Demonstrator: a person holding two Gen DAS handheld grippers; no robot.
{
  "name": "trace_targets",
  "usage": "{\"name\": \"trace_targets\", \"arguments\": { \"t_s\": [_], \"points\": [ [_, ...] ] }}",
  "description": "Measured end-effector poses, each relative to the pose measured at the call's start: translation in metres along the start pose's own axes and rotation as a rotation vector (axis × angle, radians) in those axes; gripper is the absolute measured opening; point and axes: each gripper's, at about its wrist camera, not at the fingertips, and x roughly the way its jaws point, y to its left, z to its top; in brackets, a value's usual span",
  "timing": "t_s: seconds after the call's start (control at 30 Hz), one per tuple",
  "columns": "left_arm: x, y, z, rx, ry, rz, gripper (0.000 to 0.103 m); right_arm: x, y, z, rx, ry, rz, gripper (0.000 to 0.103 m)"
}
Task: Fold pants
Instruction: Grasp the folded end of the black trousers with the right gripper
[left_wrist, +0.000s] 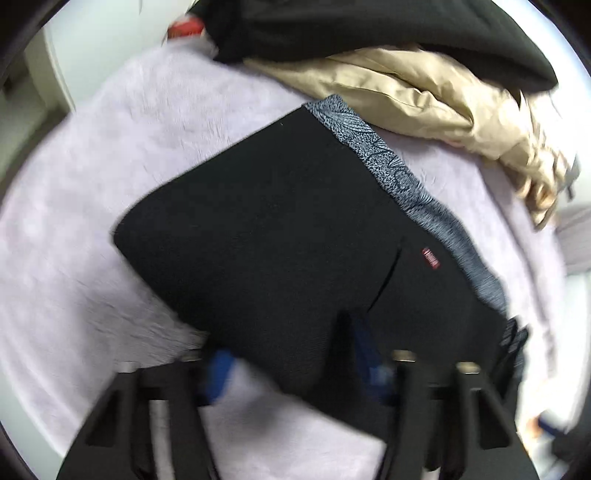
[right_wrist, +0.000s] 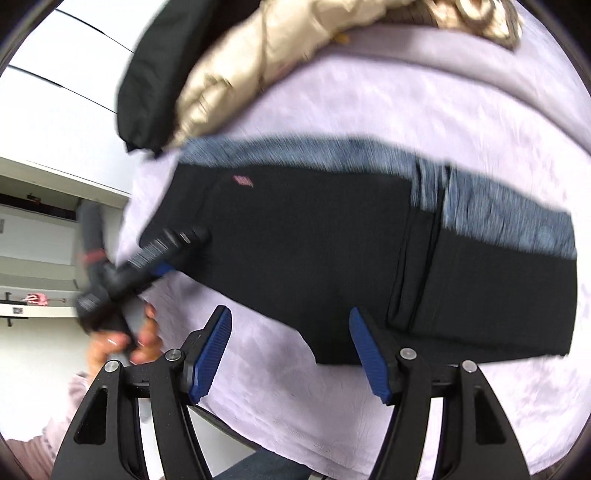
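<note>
The black pants (left_wrist: 280, 221) lie folded into a rectangle on the lilac blanket (left_wrist: 110, 155), with a blue-grey patterned waistband (left_wrist: 391, 166) along the far edge and a small red label (left_wrist: 430, 257). My left gripper (left_wrist: 291, 354) is open, its blue-padded fingers straddling the near edge of the pants. In the right wrist view the pants (right_wrist: 332, 251) lie across the middle. My right gripper (right_wrist: 290, 321) is open and empty just above their near edge. The left gripper (right_wrist: 173, 254) shows there at the pants' left end, held by a hand.
A beige garment (left_wrist: 424, 92) and a black garment (left_wrist: 369, 33) are piled at the far side of the blanket. The blanket's edge and a white wall with shelving (right_wrist: 37, 221) are at the left in the right wrist view.
</note>
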Motion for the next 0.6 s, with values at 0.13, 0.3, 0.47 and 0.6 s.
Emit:
{"name": "trace_targets", "arguments": {
  "t_s": [0.13, 0.3, 0.47, 0.6],
  "points": [
    [-0.019, -0.024, -0.013, 0.205, -0.106, 0.095, 0.04, -0.029, 0.012, 0.023, -0.034, -0.047, 0.08, 0.07],
    [-0.028, -0.067, -0.045, 0.513, -0.257, 0.282, 0.039, -0.042, 0.04, 0.062, -0.101, -0.106, 0.13, 0.07],
    [-0.021, -0.081, -0.059, 0.648, -0.296, 0.379, 0.039, 0.009, 0.084, 0.107, -0.149, 0.08, 0.24, 0.071],
    [-0.015, -0.086, -0.064, 0.703, -0.314, 0.437, 0.039, 0.067, 0.144, 0.123, -0.328, 0.275, 0.157, 0.072]
  ]
}}
